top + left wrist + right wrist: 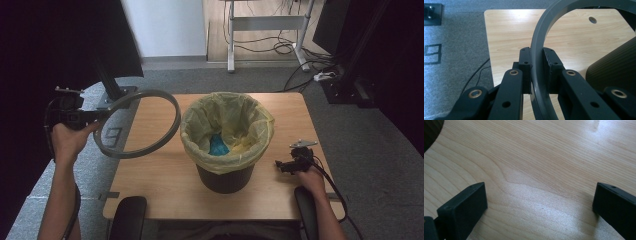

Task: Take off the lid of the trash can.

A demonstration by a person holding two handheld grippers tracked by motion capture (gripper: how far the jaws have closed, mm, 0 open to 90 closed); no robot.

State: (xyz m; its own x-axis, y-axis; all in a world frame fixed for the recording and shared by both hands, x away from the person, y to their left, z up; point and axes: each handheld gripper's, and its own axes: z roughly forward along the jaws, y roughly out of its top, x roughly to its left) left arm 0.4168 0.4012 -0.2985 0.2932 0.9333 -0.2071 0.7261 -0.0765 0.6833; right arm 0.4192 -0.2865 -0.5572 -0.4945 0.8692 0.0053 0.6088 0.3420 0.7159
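The left tool (95, 116) is clamped on the grey ring (172, 125), both pads squeezing its band edge-on, and the ring hangs in the air over the table's (150, 180) left side, just left of the bin (227, 177). In the left gripper view the band (537, 50) runs straight up between the pads, so the hold sits on one short stretch of the rim.

That ring looks like rigid plastic, thin and light, and I'd guess smooth enough to swivel in a narrow pinch. Gripped at one spot, the far side droops a little; it reads as tilted in the high view. A hold across the flat of the band, as now, seems the sound choice. It looks sized to drop over the bin's mouth and pin the yellow liner (195, 145), which is soft and will bunch or slide if nudged.

The right tool (280, 165) rests low on the table to the right of the bin, jaws wide apart with nothing but bare wood between them.

Hard to read: something blue (218, 146) lies down inside the liner, and I can't tell what it is. The ring's near edge is cut off in the left gripper view, behind the tool itself. The bin's base is in shadow.
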